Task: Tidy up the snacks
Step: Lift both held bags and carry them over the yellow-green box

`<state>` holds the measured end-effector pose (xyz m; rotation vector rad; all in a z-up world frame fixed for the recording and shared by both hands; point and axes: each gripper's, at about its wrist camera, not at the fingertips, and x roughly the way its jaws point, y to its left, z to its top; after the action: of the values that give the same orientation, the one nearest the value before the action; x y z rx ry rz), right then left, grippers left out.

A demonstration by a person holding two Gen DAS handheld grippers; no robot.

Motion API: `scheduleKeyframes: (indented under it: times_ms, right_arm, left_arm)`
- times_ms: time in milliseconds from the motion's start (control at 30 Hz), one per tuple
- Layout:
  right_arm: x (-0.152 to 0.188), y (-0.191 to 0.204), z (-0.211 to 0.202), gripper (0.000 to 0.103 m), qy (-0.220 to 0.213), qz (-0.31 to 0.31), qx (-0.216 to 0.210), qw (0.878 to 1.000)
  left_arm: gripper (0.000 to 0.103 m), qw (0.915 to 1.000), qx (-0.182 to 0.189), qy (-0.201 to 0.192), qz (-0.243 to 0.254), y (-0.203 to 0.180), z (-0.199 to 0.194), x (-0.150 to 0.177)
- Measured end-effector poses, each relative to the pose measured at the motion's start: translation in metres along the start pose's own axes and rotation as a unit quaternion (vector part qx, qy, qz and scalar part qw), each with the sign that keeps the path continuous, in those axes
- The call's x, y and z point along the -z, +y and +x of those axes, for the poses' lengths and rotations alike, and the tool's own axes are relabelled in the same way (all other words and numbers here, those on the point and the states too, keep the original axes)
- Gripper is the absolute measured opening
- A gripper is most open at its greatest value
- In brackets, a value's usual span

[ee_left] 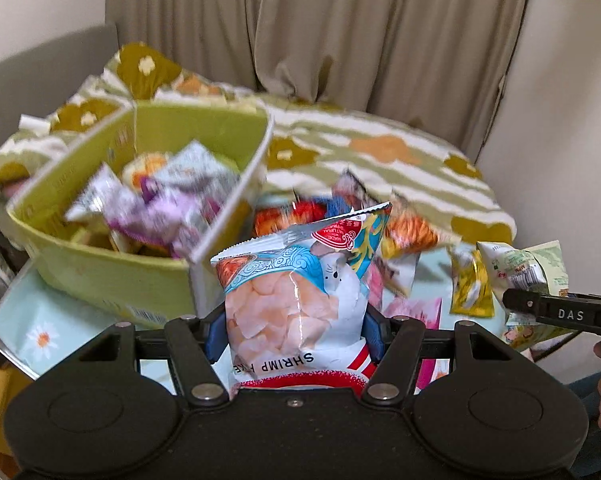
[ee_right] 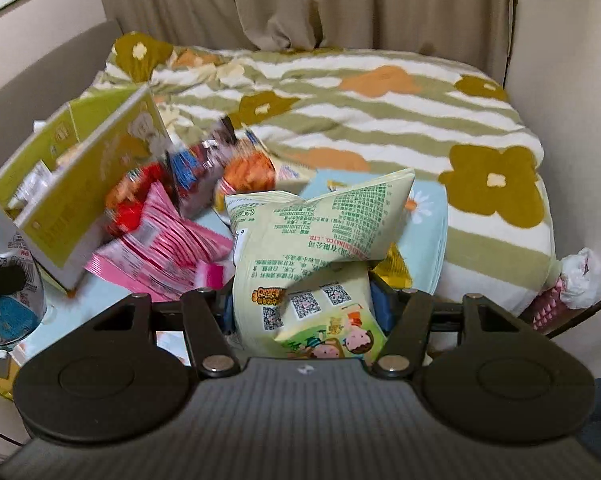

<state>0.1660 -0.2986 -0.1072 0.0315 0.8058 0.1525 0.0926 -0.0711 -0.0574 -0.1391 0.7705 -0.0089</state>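
Note:
My left gripper [ee_left: 294, 334] is shut on a shrimp cracker bag [ee_left: 296, 292], white and blue, held upright just right of a green cardboard box [ee_left: 112, 276]. The box holds several purple and silver snack packets [ee_left: 160, 204]. My right gripper [ee_right: 304, 314] is shut on a pale green snack bag [ee_right: 316, 248] with QR codes, held above the pile. The green bag also shows at the right of the left wrist view [ee_left: 528, 272]. The shrimp bag shows at the left edge of the right wrist view [ee_right: 8, 264].
Loose snacks lie on a light blue daisy-print tabletop [ee_left: 40, 328]: pink packets [ee_right: 164, 252], red and orange bags [ee_right: 248, 172], a yellow packet [ee_left: 472, 292]. A bed with a green striped flower blanket [ee_right: 380, 120] lies behind. Beige curtains [ee_right: 340, 0] hang at the back.

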Motion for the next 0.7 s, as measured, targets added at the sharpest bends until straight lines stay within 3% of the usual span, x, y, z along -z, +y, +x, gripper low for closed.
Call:
scheduleKeyframes:
  times_ms: [300,500,700]
  right_arm:
    - [-0.028,0.052,-0.032,0.075,-0.042,-0.014,-0.040,0.998]
    - [-0.045,0.118,-0.037,0.075,-0.070,-0.018,-0.059,0.996]
    - [-0.063,0.192,-0.024,0.075,-0.072,-0.011,-0.066,0.995]
  left_arm:
    - [0.067,0.9976,-0.023,-0.065,0.013,0.041,-0.031,-0.035]
    - [0.067,0.9946,-0.027,-0.099,0.017,0.097,-0.039,-0.062]
    - [0.067,0.9932,-0.030,-0.106,0.038,0.155,-0.024,-0.095]
